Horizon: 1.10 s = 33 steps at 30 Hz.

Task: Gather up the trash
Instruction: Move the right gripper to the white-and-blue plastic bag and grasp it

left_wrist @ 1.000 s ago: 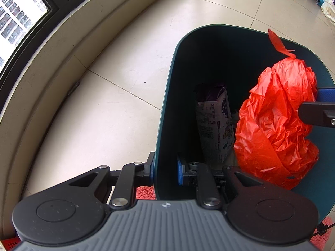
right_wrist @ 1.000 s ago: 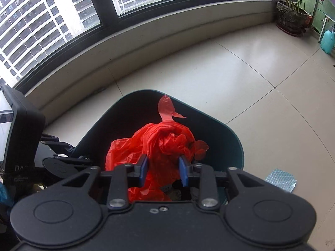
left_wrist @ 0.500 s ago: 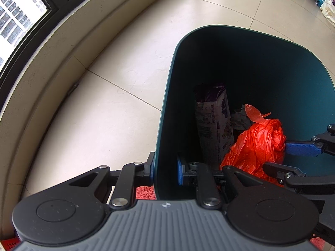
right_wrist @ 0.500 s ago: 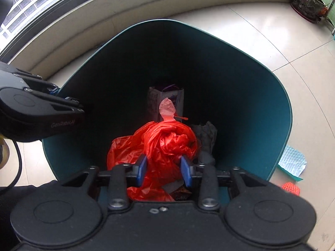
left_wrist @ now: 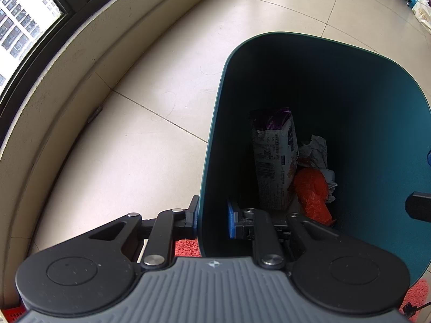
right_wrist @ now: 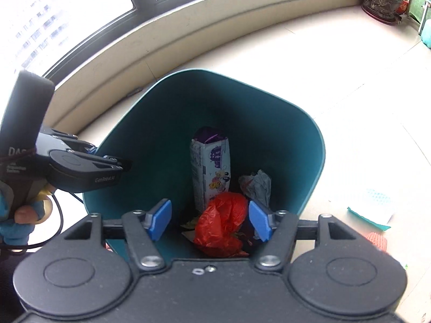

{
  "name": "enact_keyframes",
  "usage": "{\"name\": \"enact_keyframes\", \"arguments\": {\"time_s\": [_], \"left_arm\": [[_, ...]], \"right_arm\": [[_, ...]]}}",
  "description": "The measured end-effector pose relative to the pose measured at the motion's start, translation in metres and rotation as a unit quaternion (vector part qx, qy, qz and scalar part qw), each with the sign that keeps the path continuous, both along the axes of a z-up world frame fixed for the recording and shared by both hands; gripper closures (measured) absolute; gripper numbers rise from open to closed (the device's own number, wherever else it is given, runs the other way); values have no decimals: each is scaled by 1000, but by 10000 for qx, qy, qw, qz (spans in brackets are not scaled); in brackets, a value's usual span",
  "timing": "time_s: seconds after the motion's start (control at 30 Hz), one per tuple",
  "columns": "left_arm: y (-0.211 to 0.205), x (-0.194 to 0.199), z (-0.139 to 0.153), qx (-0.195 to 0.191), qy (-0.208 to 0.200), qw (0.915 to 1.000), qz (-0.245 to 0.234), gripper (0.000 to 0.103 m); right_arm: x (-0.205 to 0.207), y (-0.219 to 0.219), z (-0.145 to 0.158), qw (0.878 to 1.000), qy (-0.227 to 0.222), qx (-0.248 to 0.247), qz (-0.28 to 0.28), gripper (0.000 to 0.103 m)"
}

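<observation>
Red bag: crumpled red plastic bag (right_wrist: 221, 222), thin and glossy, lying at the bottom of the bin and free of both grippers; in the left wrist view it shows as an orange-red wad (left_wrist: 312, 191).
Neighbours in bin: upright white-and-purple printed snack packet (right_wrist: 211, 172) stands just behind the bag, touching or nearly so; a wad of crumpled grey-white paper (right_wrist: 257, 184) lies beside it to the right.
Bin: dark teal plastic waste bin (right_wrist: 301, 145), rounded-square mouth, standing on the pale tiled floor (right_wrist: 336, 80) near a curved window sill.
Right gripper (right_wrist: 210, 222): above the bin mouth, blue-padded jaws opening and spread wide; the bag appears between them only because it lies far below, no pad touching it.
Left gripper (left_wrist: 212, 220): jaws clenched on the near wall of the bin, one pad outside and one inside, steadying it.
Remaining trash: a teal-edged white packet (right_wrist: 373, 210) and a small red-orange netted item (right_wrist: 377, 241) lie on the floor to the right of the bin, well apart from it.
Risk, bin: judged likely to tip or slide if the left grip pulls sideways on the thin wall.
Risk, bag: light plastic could spring up or catch on a descending pad.
Risk, next pick: the flat packet may slip from the pads against the smooth tile.
</observation>
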<state>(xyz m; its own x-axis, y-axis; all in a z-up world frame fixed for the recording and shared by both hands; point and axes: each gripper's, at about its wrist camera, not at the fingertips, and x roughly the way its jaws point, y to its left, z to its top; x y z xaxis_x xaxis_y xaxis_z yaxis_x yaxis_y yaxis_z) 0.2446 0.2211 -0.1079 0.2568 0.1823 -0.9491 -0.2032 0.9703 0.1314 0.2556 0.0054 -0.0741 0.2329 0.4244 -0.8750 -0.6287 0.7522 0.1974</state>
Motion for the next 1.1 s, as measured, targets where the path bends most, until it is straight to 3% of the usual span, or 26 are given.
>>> {"name": "enact_keyframes", "arguments": {"time_s": [0.3, 0.63, 0.83, 0.93, 1.1], "left_arm": [[0, 0, -1, 17, 0, 10000, -8, 84], [-1, 0, -3, 74, 16, 10000, 46, 84], [-3, 2, -1, 128, 16, 9998, 132, 84], [-6, 2, -2, 241, 22, 9996, 118, 84], [-7, 1, -2, 171, 46, 9996, 205, 84]], "right_arm": [[34, -81, 22, 9939, -241, 226, -1055, 22], [60, -174, -17, 9690, 56, 28, -2469, 18], [72, -219, -55, 9527, 29, -615, -2977, 17], [82, -251, -88, 9338, 128, -796, -3485, 17], [98, -298, -162, 8973, 785, -800, -4270, 22]]}}
